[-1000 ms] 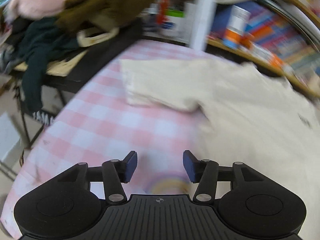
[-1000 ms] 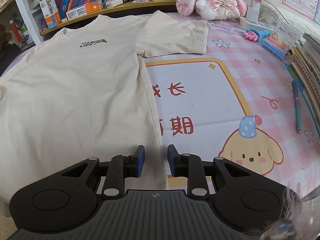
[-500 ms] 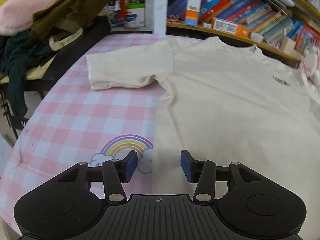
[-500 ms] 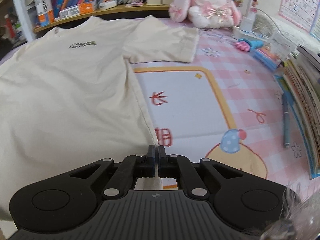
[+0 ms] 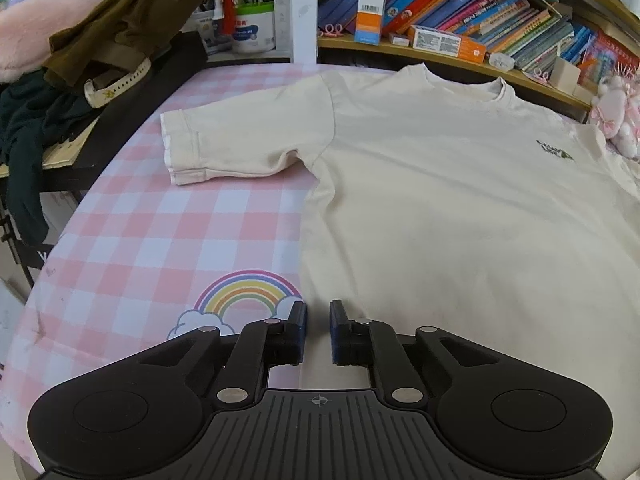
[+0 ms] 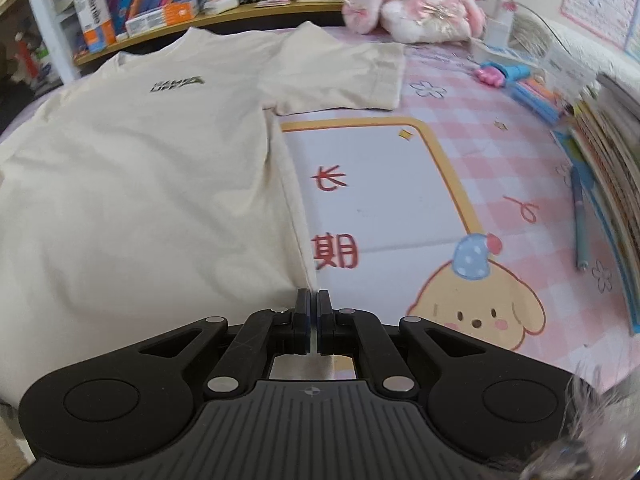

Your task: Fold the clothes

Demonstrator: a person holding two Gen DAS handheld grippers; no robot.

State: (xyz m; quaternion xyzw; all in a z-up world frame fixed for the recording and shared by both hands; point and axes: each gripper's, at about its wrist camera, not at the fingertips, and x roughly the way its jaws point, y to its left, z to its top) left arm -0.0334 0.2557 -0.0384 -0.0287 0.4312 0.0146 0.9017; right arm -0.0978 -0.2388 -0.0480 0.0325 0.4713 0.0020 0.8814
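1. Across the centre of both views, the cream T-shirt (image 5: pixel 440 208) lay flat on the pink checked table cover (image 5: pixel 168 232), sleeves out, collar toward the shelves at the top of the frame.
2. It looked light and limp, likely to sag and crease, so hems, side seams and shoulders seemed the sound places to pinch.
3. At bottom centre, the left gripper (image 5: pixel 318 330) had its jaws a little apart astride the shirt's side edge, gripping nothing.
4. The right gripper (image 6: pixel 313 314) sat nearly pressed together at the other side edge; whether cloth was caught I couldn't tell.
5. Upper left of the left view, a white tub (image 5: pixel 254 26) stood on the shelf, its contents hidden.
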